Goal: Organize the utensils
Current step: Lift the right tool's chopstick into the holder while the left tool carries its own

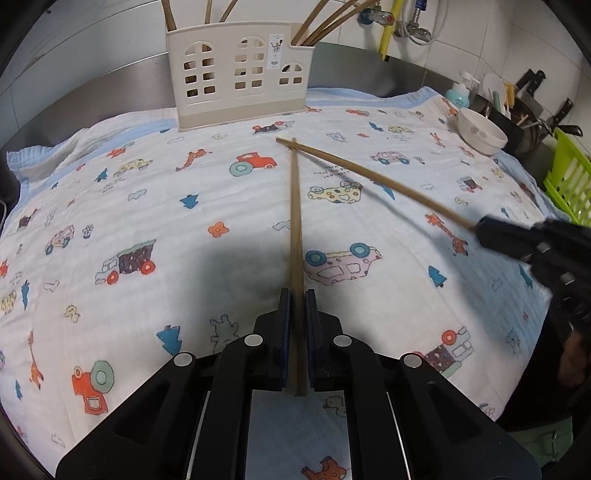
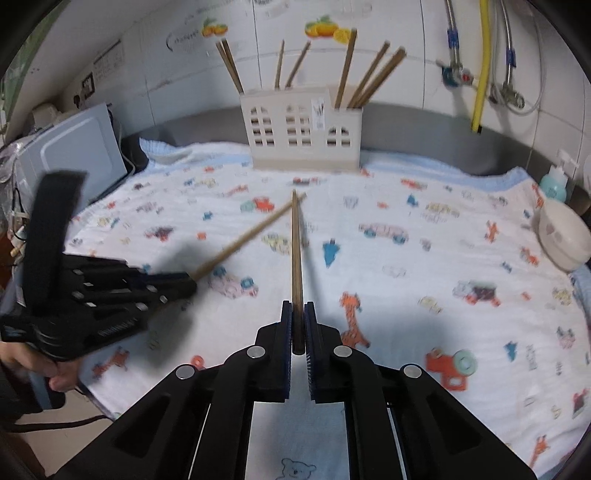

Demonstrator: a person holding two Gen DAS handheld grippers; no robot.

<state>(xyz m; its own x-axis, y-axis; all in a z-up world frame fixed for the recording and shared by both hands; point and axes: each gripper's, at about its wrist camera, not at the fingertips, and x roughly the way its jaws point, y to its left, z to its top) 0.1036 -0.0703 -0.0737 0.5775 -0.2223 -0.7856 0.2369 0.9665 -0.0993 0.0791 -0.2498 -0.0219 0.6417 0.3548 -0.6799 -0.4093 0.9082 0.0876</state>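
Close to the left wrist camera, the left gripper (image 1: 297,295) has its jaws pressed tight on the thick end of one brown chopstick (image 1: 295,221). That stick runs straight away from the camera over the table (image 1: 166,206), which is covered by a white cloth (image 1: 110,177) with cars, trucks, giraffes and little trees printed on it. On the right side of that view, the right gripper (image 1: 480,227) pinches the end of a second chopstick (image 1: 369,175). The two sticks cross near their thin far tips. From the right wrist camera, the right gripper (image 2: 298,306) is seen up close, and its jaws are closed tight on its own stick (image 2: 296,251). The left gripper (image 2: 190,282) comes in from the left with the other stick (image 2: 251,232), and a hand (image 2: 55,373) holds its handle. A bit farther off, on the right edge of the cloth, sits a white bowl (image 1: 482,131). Behind the bowl are a soap bottle (image 1: 458,94), some pans and a green basket (image 1: 567,177). At the back of the cloth stands a cream chopstick holder (image 1: 238,75) with window-shaped holes. More chopsticks (image 1: 325,22) stick up out of it, leaning this way and that. Behind it is a tiled wall with a yellow hose (image 2: 482,66) and metal pipes.
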